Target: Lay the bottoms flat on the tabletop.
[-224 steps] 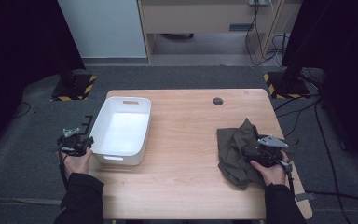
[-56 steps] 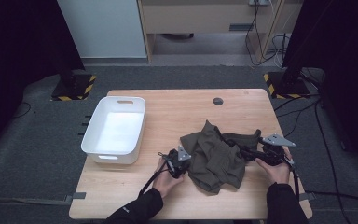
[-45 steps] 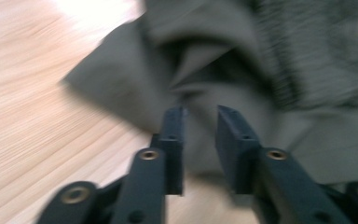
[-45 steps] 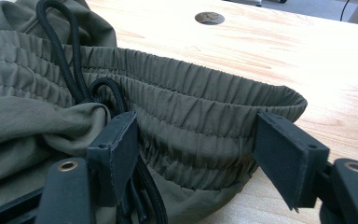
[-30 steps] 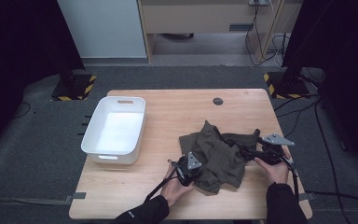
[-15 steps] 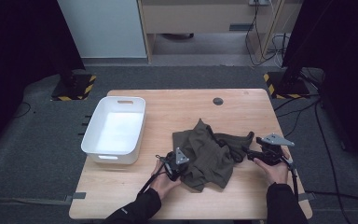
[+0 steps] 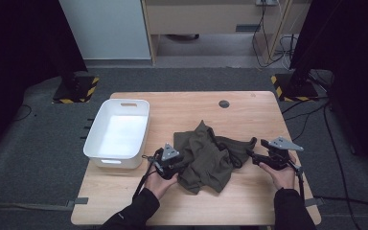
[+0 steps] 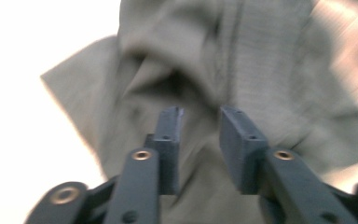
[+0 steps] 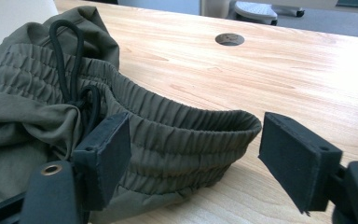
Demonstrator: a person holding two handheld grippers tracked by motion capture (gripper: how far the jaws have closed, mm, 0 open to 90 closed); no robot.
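- High view puts my left gripper [image 7: 171,162] at the left edge of the olive-green shorts [image 7: 206,158], which lie crumpled on the wooden table [image 7: 182,108], nearer its front edge than its back.
- Left gripper view: my jaws have just been opening and now stand a narrow gap apart, with the fabric [image 8: 242,70] behind and beneath them and nothing pinched between the pads.
- My left hand [image 7: 159,181] comes in from the front edge, sleeve angled toward the middle.
- Right gripper view: my right gripper [image 9: 193,154] has its jaws spread wide, opening a little further just now, either side of the elastic waistband [image 9: 182,135]; the left pad lies against the gathered cloth, the right pad is clear of it.
- A black drawstring [image 9: 70,60] loops over the waistband.
- My right hand [image 7: 283,172] rests near the table's right edge.
- A white bin [image 7: 119,132] sits by the left edge, apart from the shorts.
- The left gripper view is blurred and washed out at its left.
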